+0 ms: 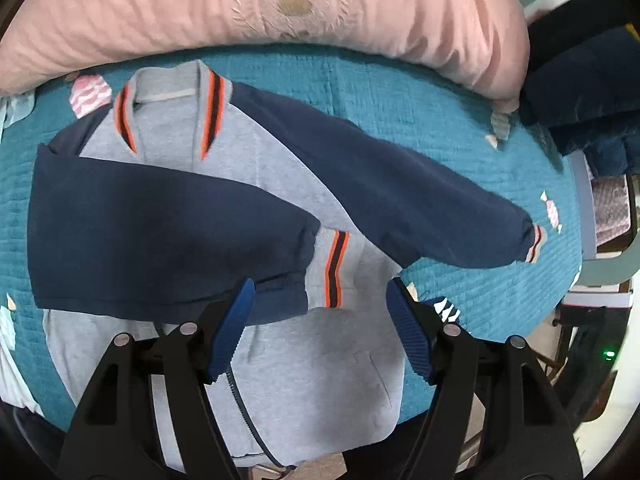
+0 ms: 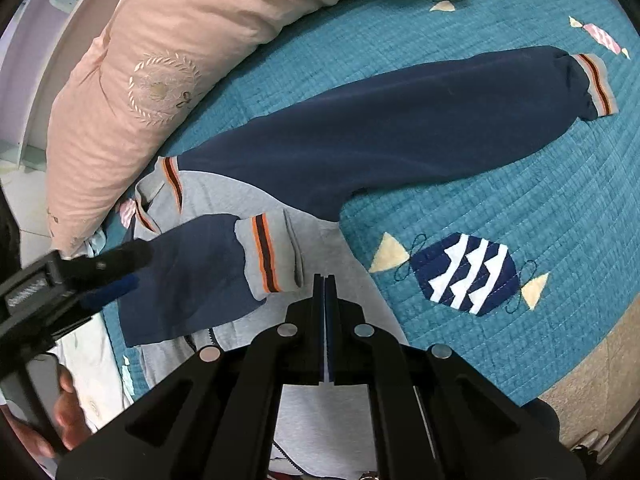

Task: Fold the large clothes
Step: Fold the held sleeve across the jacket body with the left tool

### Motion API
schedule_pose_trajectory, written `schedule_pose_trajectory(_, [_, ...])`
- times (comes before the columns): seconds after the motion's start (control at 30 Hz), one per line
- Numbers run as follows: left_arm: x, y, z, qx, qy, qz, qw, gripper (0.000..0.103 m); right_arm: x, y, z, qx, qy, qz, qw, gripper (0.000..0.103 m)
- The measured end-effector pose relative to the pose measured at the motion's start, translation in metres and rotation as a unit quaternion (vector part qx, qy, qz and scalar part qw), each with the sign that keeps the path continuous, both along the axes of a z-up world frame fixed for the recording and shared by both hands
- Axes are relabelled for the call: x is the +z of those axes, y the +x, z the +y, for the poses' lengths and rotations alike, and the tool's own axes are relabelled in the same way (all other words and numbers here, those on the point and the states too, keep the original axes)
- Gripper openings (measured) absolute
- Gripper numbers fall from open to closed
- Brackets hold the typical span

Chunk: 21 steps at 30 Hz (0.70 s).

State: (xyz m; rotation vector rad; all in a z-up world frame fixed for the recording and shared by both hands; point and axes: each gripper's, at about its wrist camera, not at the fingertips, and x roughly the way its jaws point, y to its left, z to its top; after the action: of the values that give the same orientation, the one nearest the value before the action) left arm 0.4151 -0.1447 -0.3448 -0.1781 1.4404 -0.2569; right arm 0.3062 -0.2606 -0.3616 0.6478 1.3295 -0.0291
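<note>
Grey-and-navy jacket (image 1: 256, 168) spread flat on teal quilt (image 1: 400, 92), beside pink pillow (image 1: 240, 4). One navy sleeve (image 1: 160, 232) folded across chest; other sleeve (image 2: 380, 132) extended outward. Left tool (image 1: 320, 292) open, empty, above folded cuff. Right tool (image 2: 325, 280) closed, gripping nothing.

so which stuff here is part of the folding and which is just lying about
Part of the job:
- jacket
- folded sleeve
- spread sleeve
- left gripper, open
- right gripper, shut, empty

Just lying about:
- pink pillow
- teal quilt
- dark clothes
</note>
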Motion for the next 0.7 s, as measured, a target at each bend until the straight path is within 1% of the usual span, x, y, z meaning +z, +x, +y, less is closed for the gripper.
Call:
schedule_pose_trajectory(0.03, [0.002, 0.0, 0.004, 0.004, 0.004, -0.004, 1.0, 0.07, -0.002, 0.0, 0.001, 0.002, 0.003, 0.001, 1.0, 0.004])
schedule_pose_trajectory(0.1, [0.004, 0.002, 0.018, 0.019, 0.019, -0.005, 0.9996, 0.071, -0.007, 0.007, 0.008, 0.015, 0.01, -0.001, 1.0, 0.004])
schedule_pose_trajectory(0.17, [0.003, 0.0, 0.033, 0.027, 0.022, -0.005, 0.9994, 0.071, -0.015, 0.016, 0.018, 0.026, 0.01, 0.004, 1.0, 0.004])
schedule_pose_trajectory(0.23, [0.001, -0.003, 0.053, 0.042, 0.028, -0.003, 0.9987, 0.071, -0.026, 0.027, 0.031, 0.042, 0.033, 0.007, 0.999, 0.004])
schedule_pose_trajectory(0.3, [-0.005, -0.006, 0.079, 0.061, 0.034, 0.003, 0.9976, 0.071, -0.041, 0.041, 0.048, 0.057, 0.05, 0.025, 0.997, 0.004])
schedule_pose_trajectory(0.4, [-0.013, -0.011, 0.115, 0.086, 0.037, 0.01, 0.9956, 0.071, -0.057, 0.057, 0.064, 0.062, 0.045, 0.035, 0.996, 0.005])
schedule_pose_trajectory(0.43, [-0.017, -0.013, 0.127, 0.096, 0.037, 0.014, 0.9946, 0.073, -0.062, 0.061, 0.067, 0.061, 0.039, 0.044, 0.996, 0.007])
schedule_pose_trajectory(0.5, [-0.026, -0.017, 0.153, 0.117, 0.041, 0.02, 0.9921, 0.076, -0.072, 0.067, 0.071, 0.053, 0.026, 0.06, 0.996, 0.011])
schedule_pose_trajectory(0.53, [-0.031, -0.02, 0.165, 0.125, 0.046, 0.023, 0.9909, 0.076, -0.075, 0.068, 0.072, 0.048, 0.019, 0.063, 0.997, 0.018])
schedule_pose_trajectory(0.57, [-0.035, -0.021, 0.173, 0.131, 0.049, 0.028, 0.9898, 0.077, -0.077, 0.068, 0.072, 0.044, 0.019, 0.064, 0.997, 0.029])
schedule_pose_trajectory(0.6, [-0.041, -0.023, 0.185, 0.142, 0.049, 0.036, 0.988, 0.079, -0.078, 0.068, 0.072, 0.041, 0.027, 0.063, 0.997, 0.035])
schedule_pose_trajectory(0.63, [-0.048, -0.026, 0.197, 0.155, 0.045, 0.045, 0.9858, 0.08, -0.079, 0.068, 0.072, 0.037, 0.035, 0.062, 0.997, 0.044])
schedule_pose_trajectory(0.67, [-0.052, -0.028, 0.203, 0.162, 0.04, 0.049, 0.9847, 0.08, -0.078, 0.068, 0.072, 0.029, 0.046, 0.058, 0.997, 0.046])
schedule_pose_trajectory(0.7, [-0.06, -0.03, 0.212, 0.171, 0.03, 0.057, 0.9832, 0.08, -0.078, 0.068, 0.073, 0.027, 0.045, 0.058, 0.997, 0.046])
